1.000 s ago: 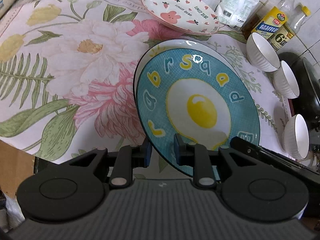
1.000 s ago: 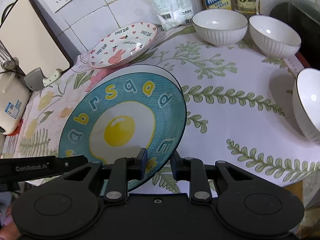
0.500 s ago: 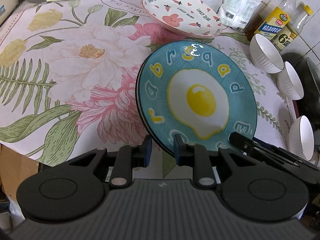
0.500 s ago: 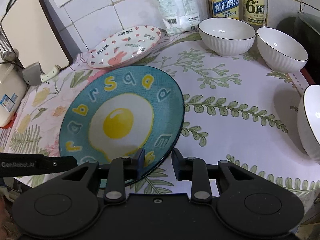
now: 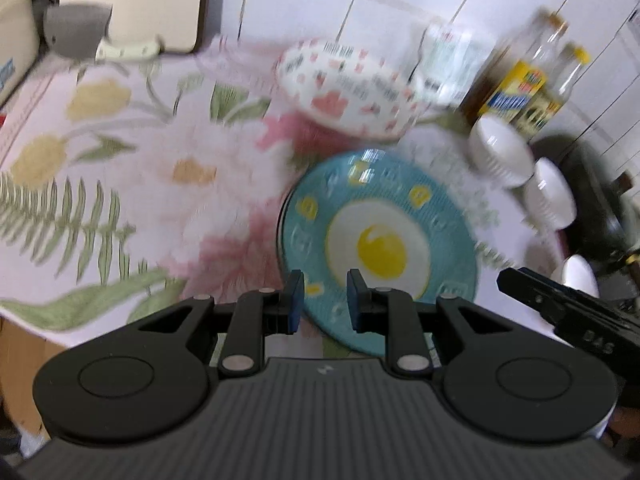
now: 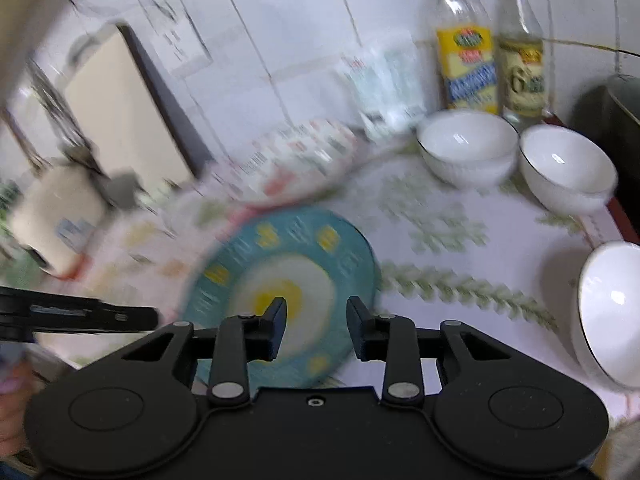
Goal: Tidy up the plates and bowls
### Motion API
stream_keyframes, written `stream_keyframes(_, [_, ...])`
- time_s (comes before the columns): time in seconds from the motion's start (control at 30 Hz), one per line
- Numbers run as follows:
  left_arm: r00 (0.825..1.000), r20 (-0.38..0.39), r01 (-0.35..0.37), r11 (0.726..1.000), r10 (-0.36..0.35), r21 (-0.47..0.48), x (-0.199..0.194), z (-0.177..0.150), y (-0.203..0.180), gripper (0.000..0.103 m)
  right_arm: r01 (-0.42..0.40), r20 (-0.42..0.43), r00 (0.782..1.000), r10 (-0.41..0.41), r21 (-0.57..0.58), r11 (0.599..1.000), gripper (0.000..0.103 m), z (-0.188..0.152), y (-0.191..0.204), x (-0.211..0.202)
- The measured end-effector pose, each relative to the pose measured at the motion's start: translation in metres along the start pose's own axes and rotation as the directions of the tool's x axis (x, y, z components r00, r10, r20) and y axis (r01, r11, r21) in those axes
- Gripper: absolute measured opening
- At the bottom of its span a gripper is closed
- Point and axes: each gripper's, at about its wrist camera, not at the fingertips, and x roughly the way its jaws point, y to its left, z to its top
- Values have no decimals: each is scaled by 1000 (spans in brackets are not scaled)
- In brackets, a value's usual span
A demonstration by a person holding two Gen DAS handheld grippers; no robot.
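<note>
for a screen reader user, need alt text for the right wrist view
A round teal plate with a fried-egg picture lies flat on a floral tablecloth, just beyond the black right gripper, whose jaws have just been opening and hold nothing. Three white ceramic bowls sit to the right, two bottles by the tiled wall; the image is motion-blurred.

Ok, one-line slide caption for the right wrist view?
Right claw, open, above the blue egg plate on the floral cloth; three white bowls at right.
</note>
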Motion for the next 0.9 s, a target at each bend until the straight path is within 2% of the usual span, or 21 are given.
stream_keyframes(0.13, [997, 80, 19, 1000, -21, 22, -16, 18, -3, 21, -88, 109, 990, 94, -57, 994, 43, 15, 2, -16])
stream_keyframes(0.3, [989, 145, 27, 1000, -26, -4, -18, 41, -3, 21, -138, 141, 979, 150, -92, 986, 43, 36, -1, -6])
stream_keyframes(0.4, [986, 169, 13, 1000, -12, -5, -7, 53, -2, 22, -114, 141, 982, 129, -106, 988, 43, 49, -4, 13])
stream_keyframes(0.5, [970, 230, -85, 996, 81, 7, 8, 58, -3, 23, -116, 136, 983, 125, -76, 990, 43, 63, -13, 37])
stream_keyframes(0.63, [972, 221, -75, 997, 80, -29, 36, 64, 6, 25, -159, 121, 980, 155, 19, 987, 43, 75, -28, 66])
stream_keyframes(0.73, [963, 250, -102, 994, 106, -29, 51, 71, 12, 33, -147, 108, 984, 143, 27, 989, 43, 81, -31, 87])
stream_keyframes(0.83, [950, 277, -149, 989, 145, -7, 66, 78, 14, 36, -168, 79, 983, 164, 44, 985, 43, 87, -37, 109])
stream_keyframes(0.9, [948, 288, -148, 989, 139, 9, 77, 85, 17, 41, -163, 56, 985, 161, 41, 986, 43, 90, -40, 124])
